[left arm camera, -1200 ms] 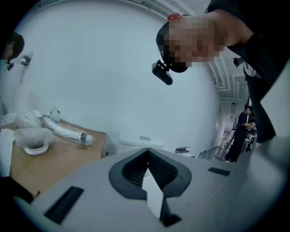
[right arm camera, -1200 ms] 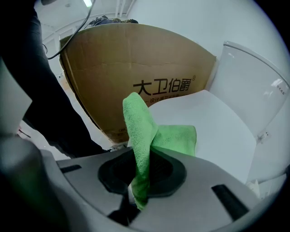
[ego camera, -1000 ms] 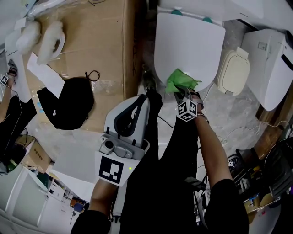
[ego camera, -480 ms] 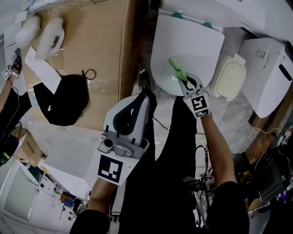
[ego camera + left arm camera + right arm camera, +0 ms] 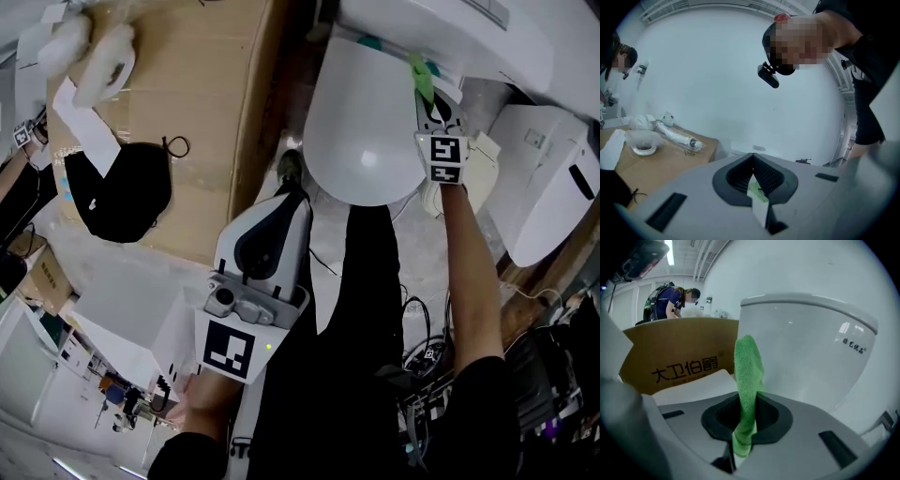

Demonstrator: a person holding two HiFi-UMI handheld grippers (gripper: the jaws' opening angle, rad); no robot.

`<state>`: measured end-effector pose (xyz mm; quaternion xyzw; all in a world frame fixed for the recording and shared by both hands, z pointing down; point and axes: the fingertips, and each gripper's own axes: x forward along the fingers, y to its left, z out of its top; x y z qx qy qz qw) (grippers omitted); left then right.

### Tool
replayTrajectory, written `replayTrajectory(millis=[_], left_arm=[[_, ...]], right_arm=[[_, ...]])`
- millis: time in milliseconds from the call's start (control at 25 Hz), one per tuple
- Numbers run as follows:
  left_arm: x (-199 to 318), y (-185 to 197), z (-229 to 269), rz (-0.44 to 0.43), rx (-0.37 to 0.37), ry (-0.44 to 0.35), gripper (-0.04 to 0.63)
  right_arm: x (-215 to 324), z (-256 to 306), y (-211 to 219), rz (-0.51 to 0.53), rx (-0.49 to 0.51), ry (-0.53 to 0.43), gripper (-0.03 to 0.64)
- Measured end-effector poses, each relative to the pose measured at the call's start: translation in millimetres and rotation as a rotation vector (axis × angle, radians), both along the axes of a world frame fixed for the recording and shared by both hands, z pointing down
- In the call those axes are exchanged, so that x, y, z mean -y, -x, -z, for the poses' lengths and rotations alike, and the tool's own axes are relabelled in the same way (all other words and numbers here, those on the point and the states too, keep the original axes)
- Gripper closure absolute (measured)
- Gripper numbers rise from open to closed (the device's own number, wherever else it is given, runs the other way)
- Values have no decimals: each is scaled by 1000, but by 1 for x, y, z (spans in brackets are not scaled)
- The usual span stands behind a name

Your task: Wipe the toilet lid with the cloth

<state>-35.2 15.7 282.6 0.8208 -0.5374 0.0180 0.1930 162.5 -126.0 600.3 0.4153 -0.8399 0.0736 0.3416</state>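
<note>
**Cloth at the lid's far right edge**

My right gripper (image 5: 427,96) is clenched on the green cloth (image 5: 419,73). The cloth stands up from between the jaws at the far right rim of the white toilet lid (image 5: 361,131), close to the hinge. I hold my left gripper (image 5: 267,239) near my body, well apart from the lid. Its jaws are pressed together, with only a small pale strip at their seam. A cardboard box (image 5: 202,103) lies to the left.
</note>
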Motion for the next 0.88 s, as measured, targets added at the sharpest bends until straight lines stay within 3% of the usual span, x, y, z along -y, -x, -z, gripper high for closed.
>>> replayTrajectory(millis=[120,360,640,880], left_arm=[[5,-2,-1,26,8,0,594],[11,-3,-4,68,13,2,594],[8,5,-7,69,18,5,594],[1,14,-7,53,10,7,594]], right_arm=[[13,-31,-11,28,-77,43,566],[-5,-85,-4,114,-127,179,566],[-15,-91,9,91,-94,205,566],[-51,-96,41,255,-126,207,568]])
